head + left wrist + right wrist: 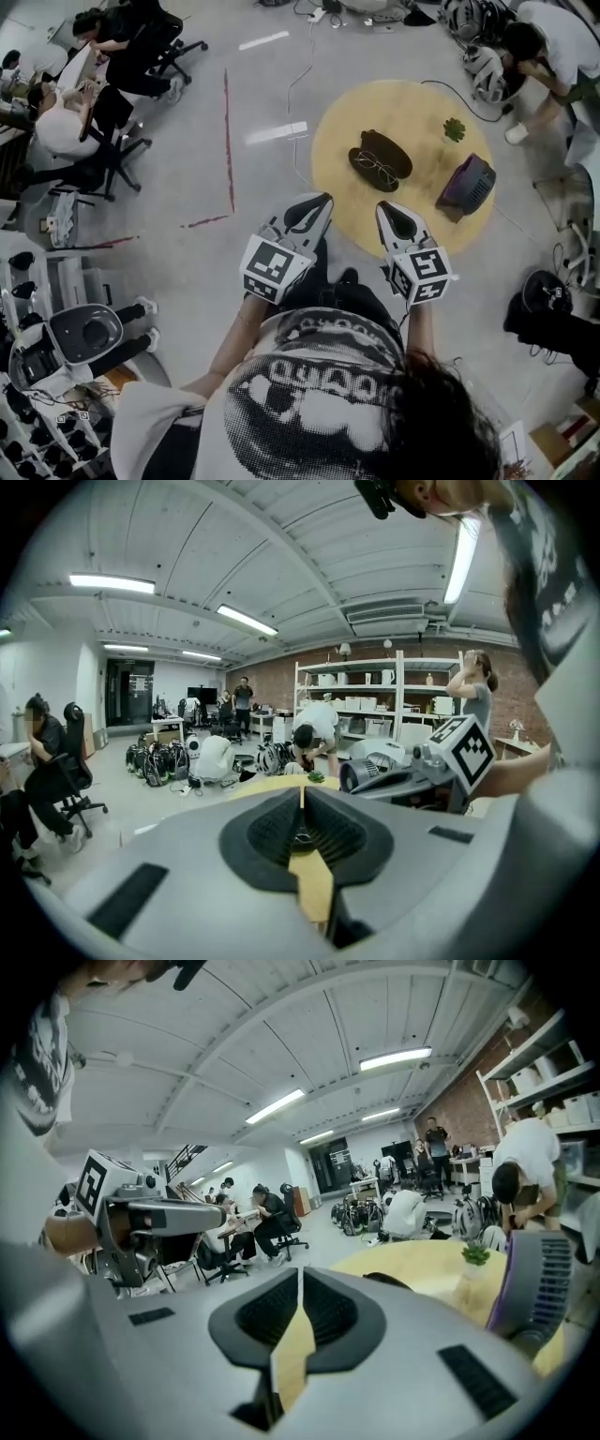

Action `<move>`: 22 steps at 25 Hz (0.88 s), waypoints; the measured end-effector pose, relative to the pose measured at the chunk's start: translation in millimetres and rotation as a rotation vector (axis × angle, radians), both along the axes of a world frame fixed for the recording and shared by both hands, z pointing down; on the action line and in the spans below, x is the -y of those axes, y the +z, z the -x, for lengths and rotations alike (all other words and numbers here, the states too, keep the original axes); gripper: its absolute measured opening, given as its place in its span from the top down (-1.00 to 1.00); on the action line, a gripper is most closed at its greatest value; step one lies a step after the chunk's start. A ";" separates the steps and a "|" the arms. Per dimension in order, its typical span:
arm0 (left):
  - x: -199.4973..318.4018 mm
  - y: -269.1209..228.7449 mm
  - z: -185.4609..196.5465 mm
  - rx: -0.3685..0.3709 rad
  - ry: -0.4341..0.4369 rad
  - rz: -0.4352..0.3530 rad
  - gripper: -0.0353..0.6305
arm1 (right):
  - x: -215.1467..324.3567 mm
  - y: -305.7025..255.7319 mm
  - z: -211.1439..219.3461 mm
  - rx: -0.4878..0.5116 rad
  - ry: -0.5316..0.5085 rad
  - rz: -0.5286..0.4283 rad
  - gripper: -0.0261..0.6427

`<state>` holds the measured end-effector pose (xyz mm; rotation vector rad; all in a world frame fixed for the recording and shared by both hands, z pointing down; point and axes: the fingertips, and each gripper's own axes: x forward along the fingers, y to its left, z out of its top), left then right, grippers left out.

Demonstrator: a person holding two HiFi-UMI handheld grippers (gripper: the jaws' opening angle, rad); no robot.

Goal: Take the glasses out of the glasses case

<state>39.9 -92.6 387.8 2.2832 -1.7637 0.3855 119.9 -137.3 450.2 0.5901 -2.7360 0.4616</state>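
Up close, the left gripper (pixel 317 202) and right gripper (pixel 387 211) are both shut and empty, still short of the open glasses case (pixel 392 150), so next one must open and reach for the glasses (pixel 378 171).

head view: above and behind left gripper (pixel 322 199) and right gripper (pixel 382 207), looking steeply down, table (pixel 412 108) ahead of their tips | gripper views: each rides behind its own jaws (close, nearly level), facing table | shared: table in all three; each gripper view catches the other gripper alongside
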 end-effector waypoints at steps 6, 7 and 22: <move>46.0 10.0 35.9 -0.012 0.095 0.010 0.83 | 41.6 21.4 31.3 -0.054 0.069 0.018 0.84; 54.4 11.0 42.7 -0.011 0.117 0.014 0.83 | 48.9 25.2 36.7 -0.069 0.082 0.021 0.83; 131.6 37.7 71.4 -0.028 0.509 0.074 0.83 | 111.3 92.9 38.9 -0.281 0.382 0.128 0.67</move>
